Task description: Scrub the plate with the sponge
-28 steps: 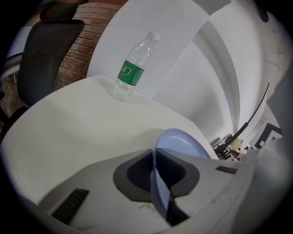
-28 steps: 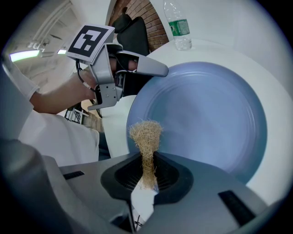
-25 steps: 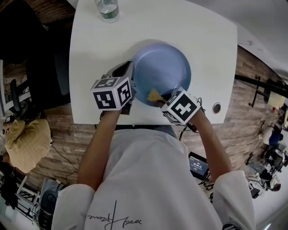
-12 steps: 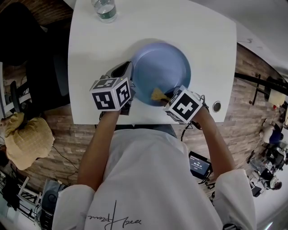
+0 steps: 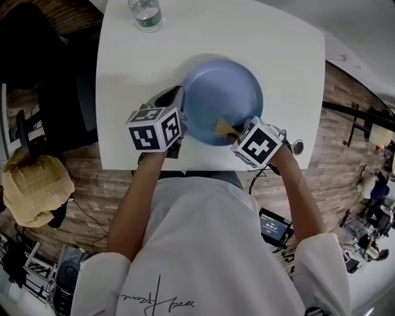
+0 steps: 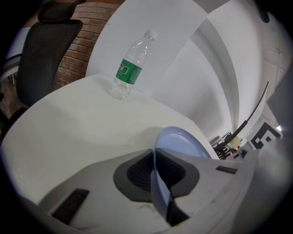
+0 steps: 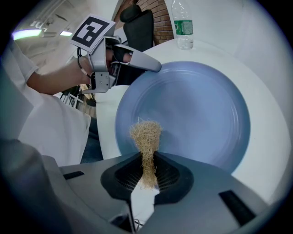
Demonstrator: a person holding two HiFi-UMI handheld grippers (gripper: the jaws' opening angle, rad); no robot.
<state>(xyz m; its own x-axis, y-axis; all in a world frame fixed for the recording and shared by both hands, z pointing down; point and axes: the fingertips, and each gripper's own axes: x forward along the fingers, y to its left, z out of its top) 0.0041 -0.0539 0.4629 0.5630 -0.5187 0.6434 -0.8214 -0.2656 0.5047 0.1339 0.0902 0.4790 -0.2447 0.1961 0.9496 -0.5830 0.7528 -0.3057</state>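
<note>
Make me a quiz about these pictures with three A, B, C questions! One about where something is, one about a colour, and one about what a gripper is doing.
1. Where does the water bottle stand?
A) at the far edge of the table, apart from the plate
B) on the plate
C) at the table's near edge

2. What colour is the plate?
A) red
B) blue
C) yellow

3. What is the left gripper doing?
A) hanging open above the table
B) squeezing the bottle
C) shut on the plate's rim

Answers:
1 A: the head view shows bare table between the bottle and the plate.
2 B: the plate looks blue in every view.
3 C: the left gripper view shows the rim pinched between its jaws.
</note>
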